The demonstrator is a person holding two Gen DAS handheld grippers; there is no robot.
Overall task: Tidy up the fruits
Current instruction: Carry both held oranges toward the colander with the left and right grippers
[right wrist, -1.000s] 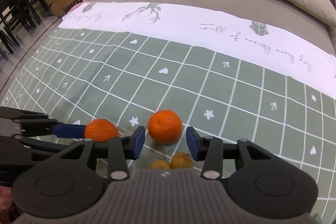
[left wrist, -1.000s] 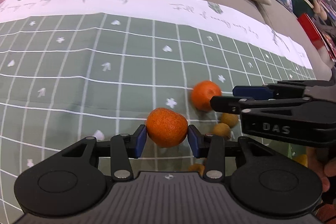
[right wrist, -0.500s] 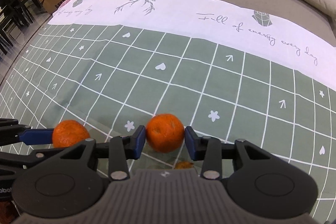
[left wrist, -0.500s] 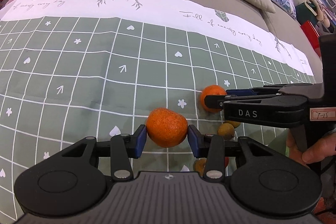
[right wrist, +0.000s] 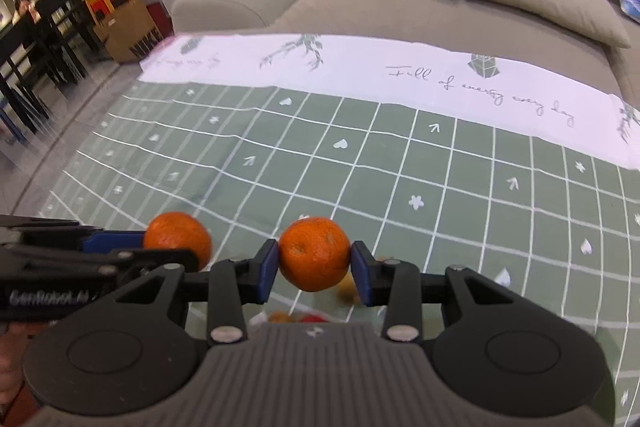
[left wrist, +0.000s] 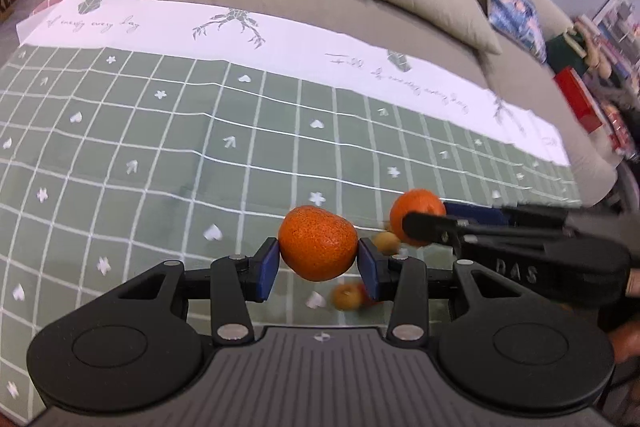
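Two tongs are each pinching one orange: my left tongs [left wrist: 318, 265] are gripping an orange [left wrist: 317, 242], my right tongs [right wrist: 314, 267] another orange [right wrist: 314, 254], above the checked cloth [right wrist: 400, 167].

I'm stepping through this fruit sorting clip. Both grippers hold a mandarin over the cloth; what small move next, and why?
Probably carry both forward and lower them onto the bare green cloth. The left gripper and right gripper each clamp a mandarin off the surface, above the small fruits.
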